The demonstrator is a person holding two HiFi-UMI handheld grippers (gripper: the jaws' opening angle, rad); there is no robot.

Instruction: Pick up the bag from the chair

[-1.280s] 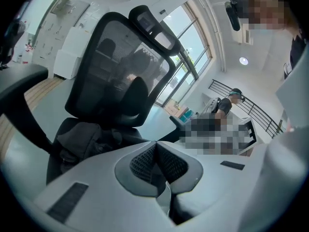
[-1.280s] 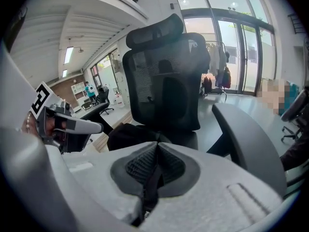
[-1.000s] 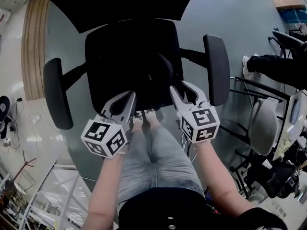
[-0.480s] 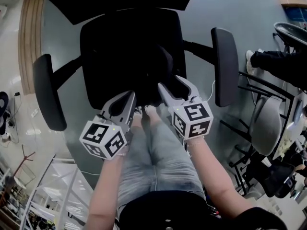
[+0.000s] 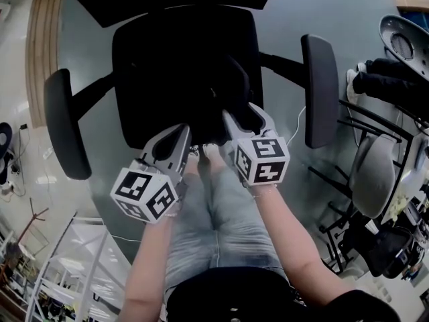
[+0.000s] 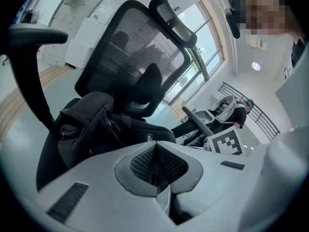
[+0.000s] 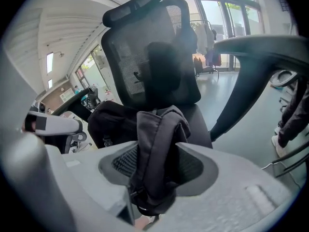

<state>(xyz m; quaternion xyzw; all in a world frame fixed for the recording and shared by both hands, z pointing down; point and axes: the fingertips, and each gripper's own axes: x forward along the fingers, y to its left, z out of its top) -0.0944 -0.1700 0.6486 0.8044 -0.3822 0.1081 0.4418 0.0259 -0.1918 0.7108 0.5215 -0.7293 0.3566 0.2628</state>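
Note:
A black bag [image 5: 204, 89] lies on the seat of a black office chair [image 5: 144, 52]; against the dark seat its outline is hard to make out from above. In the left gripper view the bag [image 6: 94, 124] sits left of centre. My right gripper [image 5: 243, 117] is at the seat's front edge. Its jaws have just been opening and now stand apart, with the bag's padded strap [image 7: 157, 144] hanging loose between them [image 7: 157, 166]. My left gripper [image 5: 174, 136] is shut and empty [image 6: 155, 162], just short of the seat front, left of the right one.
The chair's armrests [image 5: 64, 123] [image 5: 320, 89] flank the seat, and its mesh backrest [image 6: 137, 47] rises behind the bag. My own legs in jeans [image 5: 214, 213] stand right below the grippers. Another chair [image 5: 371, 173] and a person's dark legs [image 5: 392, 86] are at the right.
My right gripper has sunk and shifted left towards the seat front, with the strap still between its jaws. The left gripper has barely moved.

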